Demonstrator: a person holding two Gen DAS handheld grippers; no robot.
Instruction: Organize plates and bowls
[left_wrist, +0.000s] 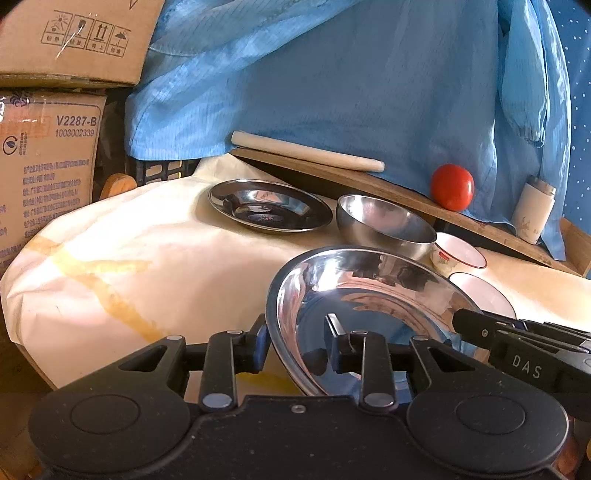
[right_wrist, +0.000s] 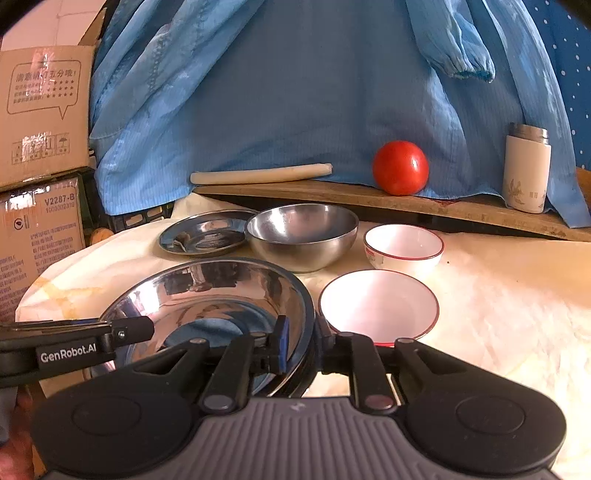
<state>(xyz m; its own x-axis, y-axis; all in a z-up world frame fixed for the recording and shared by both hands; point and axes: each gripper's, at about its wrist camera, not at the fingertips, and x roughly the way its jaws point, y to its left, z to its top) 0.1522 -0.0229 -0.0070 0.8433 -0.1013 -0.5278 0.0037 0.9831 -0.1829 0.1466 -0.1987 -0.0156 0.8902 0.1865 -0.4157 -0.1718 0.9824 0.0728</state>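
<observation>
Left wrist view: nearest the lens, the left gripper (left_wrist: 295, 347) straddles the left rim of the big steel plate (left_wrist: 369, 295), one finger outside the edge, one inside the dish. Whether the pads truly pinch or only bracket the rim I cannot tell. The right gripper (right_wrist: 301, 347) straddles the opposite rim in the same way, and its contact is just as unclear; in the left view only its tip shows, at the plate's right edge.

The plate sits tilted at the near edge of the cloth-covered table (left_wrist: 110, 258). To do this well I'd keep both grips level with each other, so the shiny plate doesn't slip or rock, and watch the pink bowl (right_wrist: 378, 306) just beside it.

Beyond lie a small steel plate (left_wrist: 269, 206) and a steel bowl (left_wrist: 384, 225), close together, then a tomato (left_wrist: 452, 186) on a board.

The right wrist view shows both pink-rimmed bowls whole, the farther one (right_wrist: 404, 245) included; the left view clips them. The left view alone shows the yellow stain on the cloth.
</observation>
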